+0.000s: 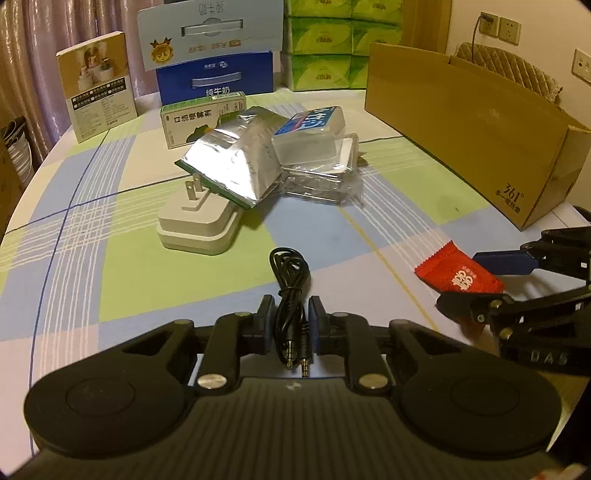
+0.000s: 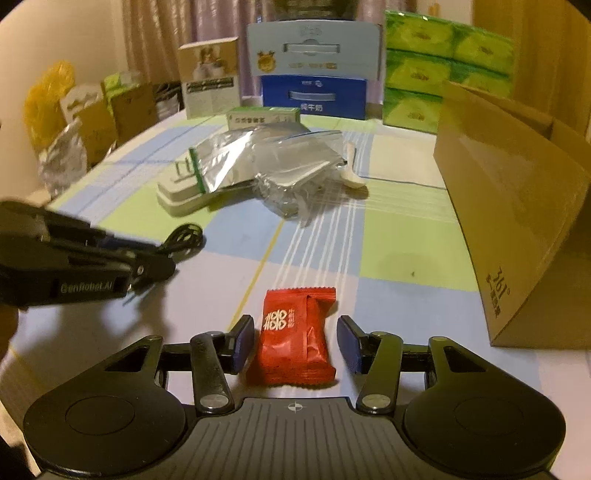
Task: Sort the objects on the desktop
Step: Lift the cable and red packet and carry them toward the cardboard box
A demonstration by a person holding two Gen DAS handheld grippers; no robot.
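Curtains (image 1: 44, 33), wall sockets (image 1: 509, 30), checked tablecloth (image 1: 92, 258).

The left gripper (image 1: 290, 320) and the right gripper (image 2: 298, 343) are alike: a matte black ribbed body, two round black discs at the sides, black link arms pinned with silver screws, and dark blue pads on the fingers (image 2: 349, 341). White lettering on the side of the left one reads "GenRobot.AI".

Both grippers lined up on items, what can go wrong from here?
The left gripper has its fingers around only the middle of the black audio cable; the loose loops may drag or snag.

The right gripper is open around the red candy packet; the slick wrapper may slip or crumple.
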